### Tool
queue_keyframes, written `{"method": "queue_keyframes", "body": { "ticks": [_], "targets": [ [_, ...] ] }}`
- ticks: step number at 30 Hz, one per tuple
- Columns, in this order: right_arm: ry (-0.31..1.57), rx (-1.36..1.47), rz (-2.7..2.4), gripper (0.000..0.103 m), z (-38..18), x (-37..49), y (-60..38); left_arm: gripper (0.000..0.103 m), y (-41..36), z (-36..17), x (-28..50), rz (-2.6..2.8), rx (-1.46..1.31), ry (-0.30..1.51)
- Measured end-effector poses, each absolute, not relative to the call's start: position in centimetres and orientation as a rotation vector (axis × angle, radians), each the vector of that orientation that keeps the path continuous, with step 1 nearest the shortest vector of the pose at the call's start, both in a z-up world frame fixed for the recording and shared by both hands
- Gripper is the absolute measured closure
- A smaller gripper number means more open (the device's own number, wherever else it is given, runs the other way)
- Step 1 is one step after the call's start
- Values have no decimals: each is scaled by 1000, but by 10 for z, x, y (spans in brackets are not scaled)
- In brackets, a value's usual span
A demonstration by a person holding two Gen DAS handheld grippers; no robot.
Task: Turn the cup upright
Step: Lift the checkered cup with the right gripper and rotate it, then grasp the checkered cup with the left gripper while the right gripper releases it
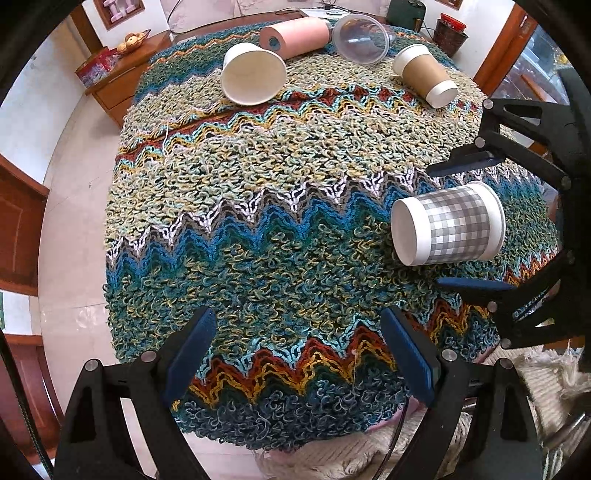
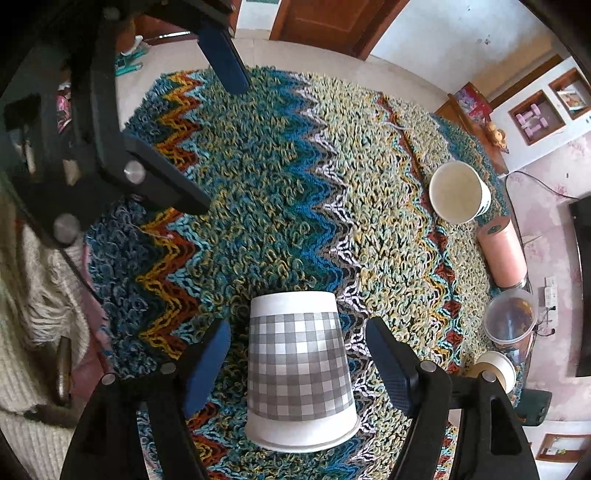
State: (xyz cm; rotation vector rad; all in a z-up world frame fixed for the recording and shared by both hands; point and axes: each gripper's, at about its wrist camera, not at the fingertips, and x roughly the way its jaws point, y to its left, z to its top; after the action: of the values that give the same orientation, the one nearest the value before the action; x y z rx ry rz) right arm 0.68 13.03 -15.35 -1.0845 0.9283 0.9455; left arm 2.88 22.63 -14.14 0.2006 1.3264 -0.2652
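The right gripper (image 2: 297, 360) stands wide open around the checked paper cup (image 2: 300, 369), one blue pad (image 2: 205, 363) at nine o'clock of it and the other (image 2: 388, 363) at three o'clock, a clear gap on each side; it has hold of nothing yet. The cup lies on its side on the shaggy zigzag rug (image 2: 258, 184), its rolled rim toward the camera at six o'clock and its closed base pointing away at twelve.

I judge the cup to be very light, thin-walled and easily crushed, so a soft squeeze across the middle of the checked band, where the wall is straight, should serve better than a pinch at the rim. The paper looks dry and not slippery. The looped pile gives uneven footing, so the cup may wobble once stood on its narrow base.

The left gripper (image 1: 299, 360) is also spread wide and empty, hovering over the near edge of the rug, with the checked cup at about three o'clock in its view.

Farther off, at twelve o'clock in the left view, lie a white cup (image 1: 255, 74), a pink roll (image 1: 295, 37), a clear tub (image 1: 362, 38) and a brown sleeved cup (image 1: 424, 75), all tipped over. Beyond are pale floor tiles (image 1: 74, 221), wooden furniture (image 1: 122, 81) and a door (image 2: 332, 22).
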Motion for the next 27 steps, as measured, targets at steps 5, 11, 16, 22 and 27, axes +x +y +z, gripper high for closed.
{"method": "queue_keyframes", "body": {
  "ticks": [5,11,16,22,27],
  "targets": [
    [912,-1040,943,27,-135,0,121,11,220,-133,28,-298,242,1307],
    [950,-915,878,27,-114,0,100,11,205,-120,26,-359,353,1257],
    [1016,-751,804,27,-103,3,76,11,183,-113,22,-438,491,1202],
    [1080,-514,680,27,-99,11,40,11,159,-120,16,-549,666,1161],
    [1123,-309,586,27,-103,9,8,11,141,-130,15,-624,790,1141]
  ]
}}
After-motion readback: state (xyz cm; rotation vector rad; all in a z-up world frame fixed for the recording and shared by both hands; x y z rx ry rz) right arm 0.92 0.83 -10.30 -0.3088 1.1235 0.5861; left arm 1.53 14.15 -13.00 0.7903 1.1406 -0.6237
